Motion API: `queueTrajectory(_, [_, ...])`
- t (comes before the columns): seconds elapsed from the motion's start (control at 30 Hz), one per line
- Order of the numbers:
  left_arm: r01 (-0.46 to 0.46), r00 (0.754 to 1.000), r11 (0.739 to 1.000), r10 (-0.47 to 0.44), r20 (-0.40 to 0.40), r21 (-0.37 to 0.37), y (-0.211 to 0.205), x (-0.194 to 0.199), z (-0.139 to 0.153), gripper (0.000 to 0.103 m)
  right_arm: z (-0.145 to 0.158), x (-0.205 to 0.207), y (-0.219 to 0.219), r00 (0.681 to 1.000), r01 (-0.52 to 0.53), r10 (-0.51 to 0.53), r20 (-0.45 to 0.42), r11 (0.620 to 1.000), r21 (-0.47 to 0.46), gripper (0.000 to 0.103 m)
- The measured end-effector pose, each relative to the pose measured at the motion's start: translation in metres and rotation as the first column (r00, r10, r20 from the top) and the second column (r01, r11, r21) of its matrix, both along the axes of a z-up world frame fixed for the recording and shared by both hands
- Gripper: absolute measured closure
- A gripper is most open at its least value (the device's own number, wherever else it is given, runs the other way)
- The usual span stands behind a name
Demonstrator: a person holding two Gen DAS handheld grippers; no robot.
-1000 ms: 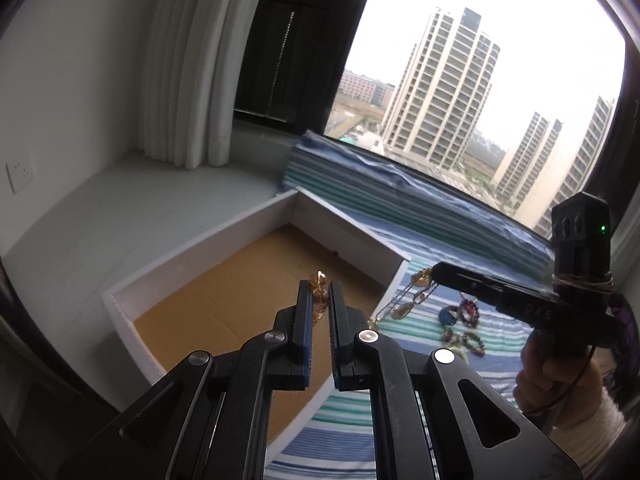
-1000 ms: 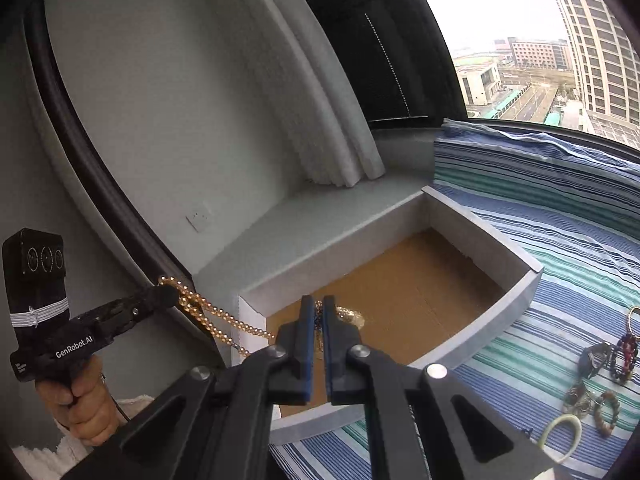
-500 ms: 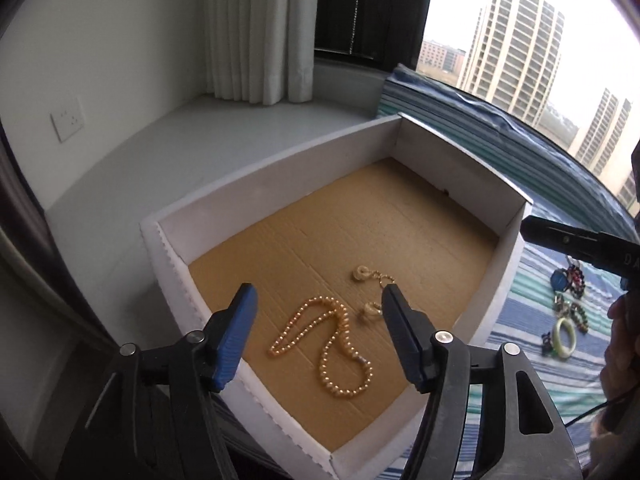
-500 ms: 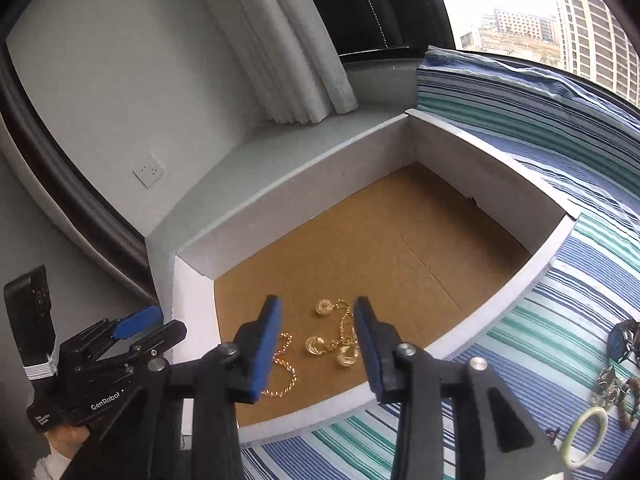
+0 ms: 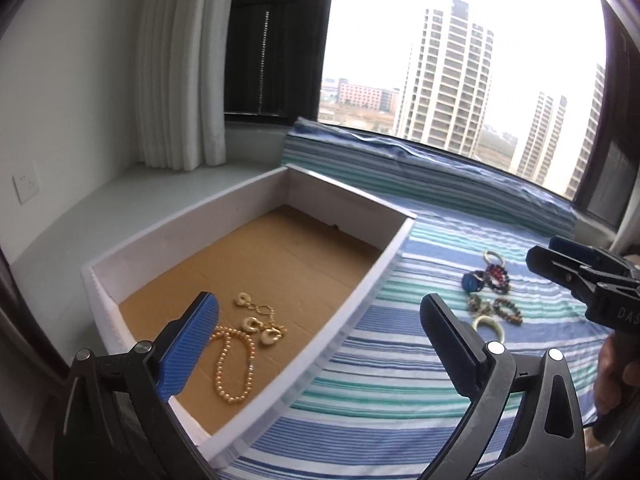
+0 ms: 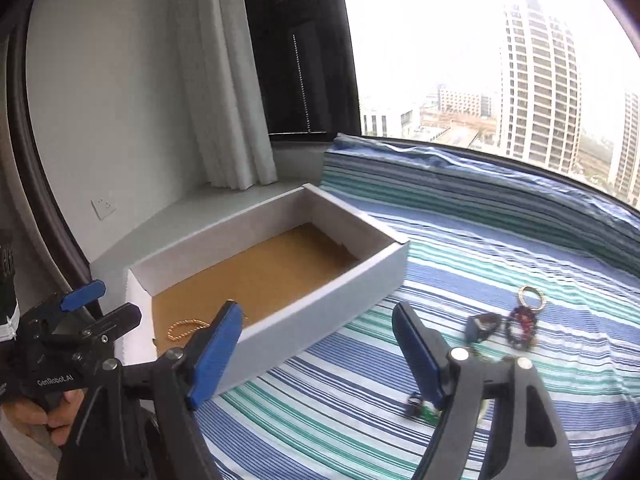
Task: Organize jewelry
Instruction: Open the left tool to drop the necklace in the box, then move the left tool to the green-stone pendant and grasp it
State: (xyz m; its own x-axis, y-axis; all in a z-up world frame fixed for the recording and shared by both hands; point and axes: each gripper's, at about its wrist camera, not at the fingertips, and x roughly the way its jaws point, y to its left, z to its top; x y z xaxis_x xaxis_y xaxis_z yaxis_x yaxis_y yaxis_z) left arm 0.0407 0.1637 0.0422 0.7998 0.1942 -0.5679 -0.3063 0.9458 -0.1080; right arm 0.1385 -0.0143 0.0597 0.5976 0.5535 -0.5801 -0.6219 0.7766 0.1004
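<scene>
Both grippers have drawn back from the box (image 5: 352,296) (necklaces (image 5: 234,360) inside), jaws spread, empty.

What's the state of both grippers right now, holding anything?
Left gripper: open, fingers spread wide, holding nothing; pearl necklace lies in the box.
Right gripper: open, holding nothing, over the striped cloth.

One white box (image 5: 352,292). Inside it, between the left claw's fingers: one pearl necklace (image 5: 234,364) and one gold chain (image 5: 260,322) bearing three pale rings. Ahead of the right claw: roughly six loose pieces (image 5: 490,292).
</scene>
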Motion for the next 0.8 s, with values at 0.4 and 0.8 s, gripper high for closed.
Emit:
queueTrajectory(0.4, [0.203, 0.968, 0.976, -0.211, -0.136, -0.075, -0.1, 0.024, -0.049, 0.002, -0.03, -0.032, -0.133, 0.977, 0.211, -0.211, 0.025, 0.977, -0.011, 0.022])
queueTrajectory(0.8, [0.336, 0.909, 0.941, -0.332, -0.252, -0.028, -0.161, 0.014, -0.085, 0.002, -0.086, -0.065, -0.205, 0.926, 0.378, -0.376, 0.043, 0.919, -0.107, 0.022])
